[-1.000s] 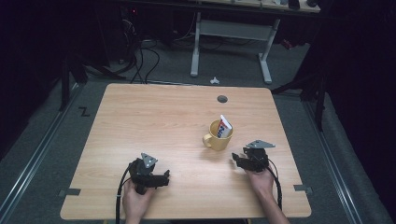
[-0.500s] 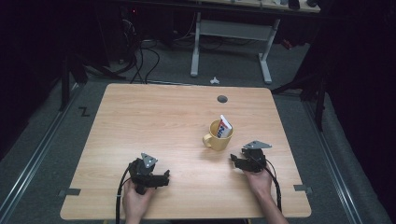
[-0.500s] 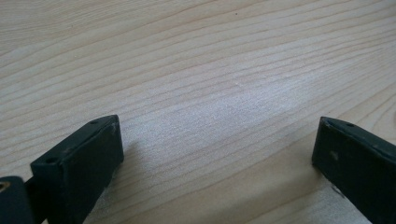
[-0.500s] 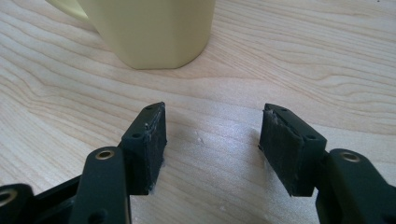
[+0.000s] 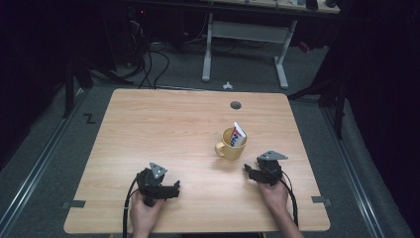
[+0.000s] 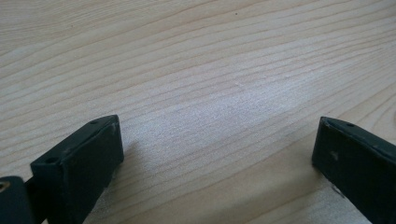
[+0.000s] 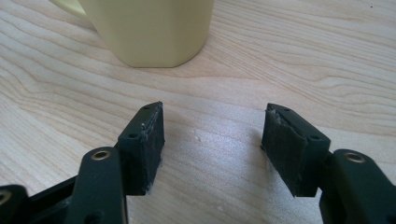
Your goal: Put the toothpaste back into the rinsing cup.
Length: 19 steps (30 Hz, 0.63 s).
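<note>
pale wood-grain tabletop (image 5: 163, 129) carries a yellow ceramic mug (image 5: 231, 144) w/ a white packet (image 5: 238, 134) standing in it, right of centre. right claw (image 7: 212, 140) just beside mug, jaws apart, empty. left claw (image 6: 212, 154) near front edge, jaws wide apart.

**What you cannot make out from here**

In your right gripper view, the pale yellow ceramic mug (image 7: 152, 30) is cut off by the top edge, so you lose its rim, most of its handle and whatever stands inside. From the high view, the white packet with red and blue print (image 5: 239, 134) sticking out of that mug is too small for you to read, and its lower part is hidden by the mug wall. Your left gripper view crops both black jaws at the bottom corners. The dark room beyond the light wooden table (image 5: 163, 124) swallows most detail, including the tiny white object on the floor (image 5: 227, 86).
</note>
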Motion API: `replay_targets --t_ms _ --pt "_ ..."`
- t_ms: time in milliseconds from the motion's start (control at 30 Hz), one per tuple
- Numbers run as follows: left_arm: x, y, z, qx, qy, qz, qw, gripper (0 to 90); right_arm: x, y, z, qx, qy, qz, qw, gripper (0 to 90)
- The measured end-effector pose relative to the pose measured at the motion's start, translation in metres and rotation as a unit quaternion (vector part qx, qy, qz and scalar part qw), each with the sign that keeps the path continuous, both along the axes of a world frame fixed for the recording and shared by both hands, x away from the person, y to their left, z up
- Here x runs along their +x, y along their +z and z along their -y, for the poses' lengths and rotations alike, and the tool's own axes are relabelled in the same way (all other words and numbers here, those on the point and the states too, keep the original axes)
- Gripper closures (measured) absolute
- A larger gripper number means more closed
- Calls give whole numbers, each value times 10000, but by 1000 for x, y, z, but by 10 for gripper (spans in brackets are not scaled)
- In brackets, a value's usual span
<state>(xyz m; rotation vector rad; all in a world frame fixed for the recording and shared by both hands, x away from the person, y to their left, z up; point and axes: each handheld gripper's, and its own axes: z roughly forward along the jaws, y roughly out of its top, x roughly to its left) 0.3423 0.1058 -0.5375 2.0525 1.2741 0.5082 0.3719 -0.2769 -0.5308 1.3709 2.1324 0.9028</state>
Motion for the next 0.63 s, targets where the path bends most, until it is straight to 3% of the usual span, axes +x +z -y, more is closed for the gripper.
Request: replay_targets --t_ms 633 --pt "0 0 0 0 0 -1 10000 22 -1 0 0 0 -36 3 10000 383"
